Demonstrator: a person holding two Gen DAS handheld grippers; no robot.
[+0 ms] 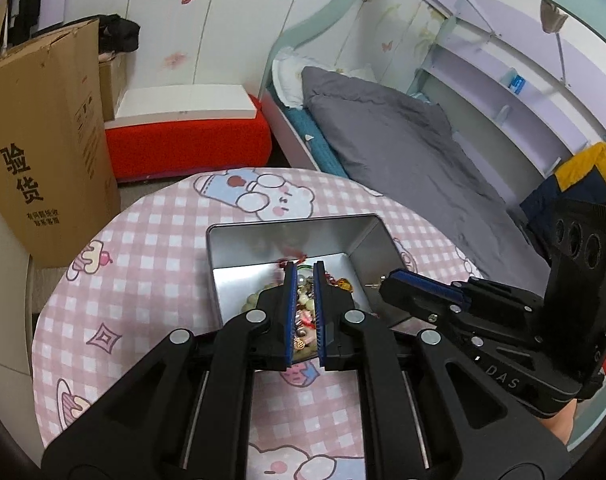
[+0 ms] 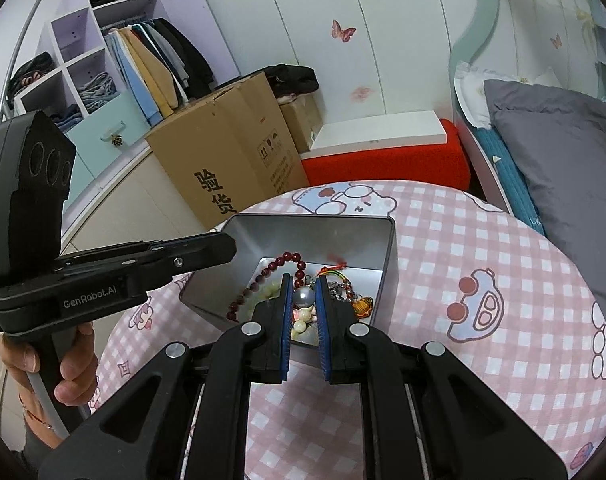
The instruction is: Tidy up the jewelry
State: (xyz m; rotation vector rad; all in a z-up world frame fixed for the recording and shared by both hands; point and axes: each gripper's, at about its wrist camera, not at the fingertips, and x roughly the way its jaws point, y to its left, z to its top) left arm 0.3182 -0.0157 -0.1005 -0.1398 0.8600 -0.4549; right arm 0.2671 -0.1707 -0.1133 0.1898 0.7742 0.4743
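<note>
An open silver tin [image 1: 287, 224] [image 2: 315, 220] stands on the round pink checked table [image 1: 143, 248] [image 2: 483, 240]. Tangled jewelry lies in it: a dark red bead bracelet [image 2: 291, 258], pale green beads [image 1: 251, 300] [image 2: 263, 292], a grey pearl [image 1: 301, 280] [image 2: 305, 298] and a red and gold charm [image 1: 345, 284] [image 2: 361, 304]. My left gripper [image 1: 303, 268] [image 2: 231, 246] hovers shut over the tin's left side. Over the right side, my right gripper [image 2: 303, 280] [image 1: 385, 284] is also shut. The jewelry shows through the slits; neither gripper visibly holds any.
A tall cardboard box [image 1: 43, 140] [image 2: 231, 152] and a red stool with a white top [image 1: 187, 140] [image 2: 383, 160] stand beyond the table. A bed with a grey quilt [image 1: 403, 152] [image 2: 563, 160] is on the right. A hand [image 2: 75, 360] grips the left tool's handle.
</note>
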